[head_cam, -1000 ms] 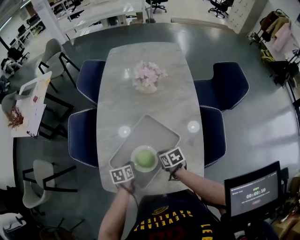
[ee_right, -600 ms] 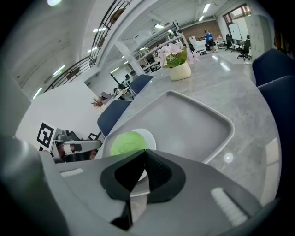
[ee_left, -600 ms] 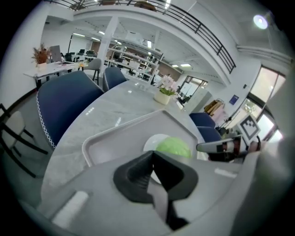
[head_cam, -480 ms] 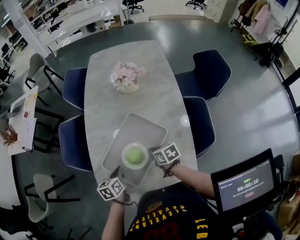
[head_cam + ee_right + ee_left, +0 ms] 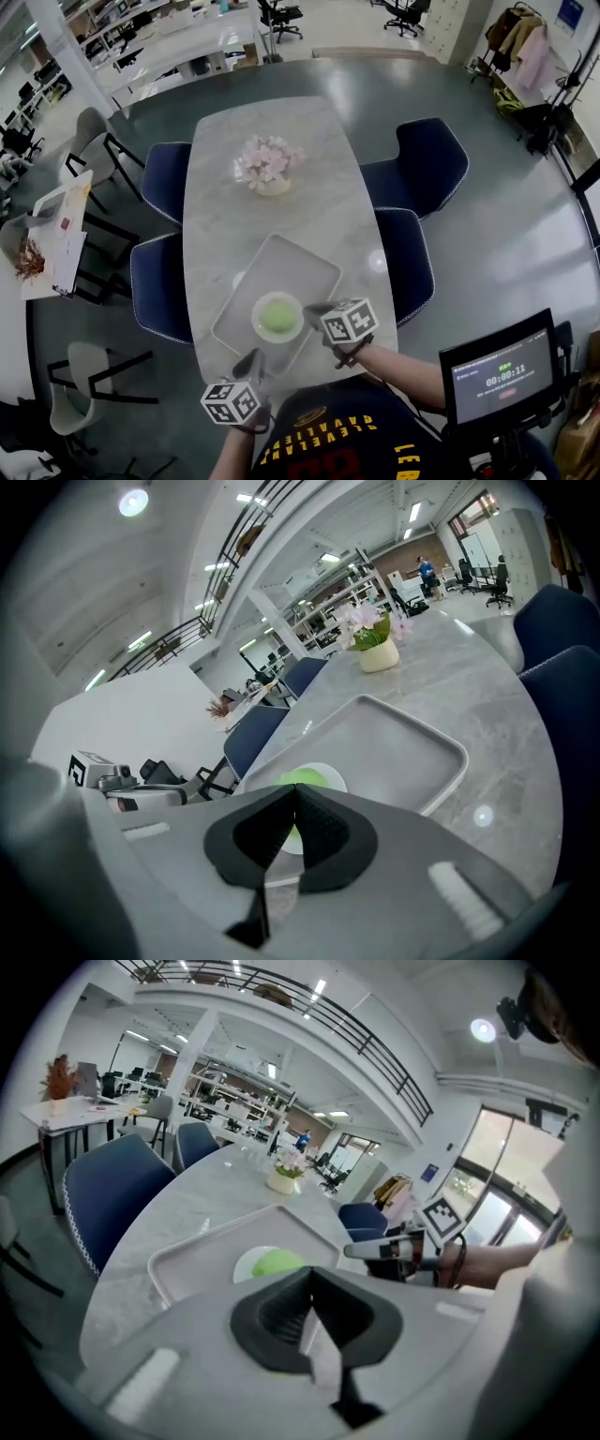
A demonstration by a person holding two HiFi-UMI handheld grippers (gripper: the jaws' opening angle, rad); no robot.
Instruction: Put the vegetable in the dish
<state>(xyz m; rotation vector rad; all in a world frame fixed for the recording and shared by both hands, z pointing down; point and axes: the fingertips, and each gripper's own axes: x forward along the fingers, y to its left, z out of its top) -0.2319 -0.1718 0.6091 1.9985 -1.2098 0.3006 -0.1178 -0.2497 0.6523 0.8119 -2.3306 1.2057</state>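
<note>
Vegetable (image 5: 277, 316): a round, pale green piece lying in the dish, with neither gripper touching it.
Dish (image 5: 260, 323): small, white and round, standing in the near part of the tray.
Tray (image 5: 300, 258): grey and rectangular with a raised rim, set at an angle on the near end of the tabletop.
Tabletop (image 5: 234, 216): light marble, long, with rounded corners.
Left gripper (image 5: 251, 362): off the near edge of the tabletop, pointing toward the tray's near corner and apart from the dish.
Left fingers (image 5: 298, 1309): pressed together at the tips, with nothing between them. The dish and vegetable show beyond them in the left gripper view.
Right gripper (image 5: 313, 309): over the tray's near right edge, just beside the dish, tips pointing at it.
Right fingers (image 5: 317, 829): closed on each other and empty. The green vegetable shows just past the tips in the right gripper view.
Flower pot (image 5: 270, 167): pink blossoms in a pale pot, standing on the far half of the tabletop, well apart from the tray.
Chairs (image 5: 431, 164): dark blue, two on each long side of the tabletop.
Screen (image 5: 504, 375): at the lower right, beside the person, showing a timer.
</note>
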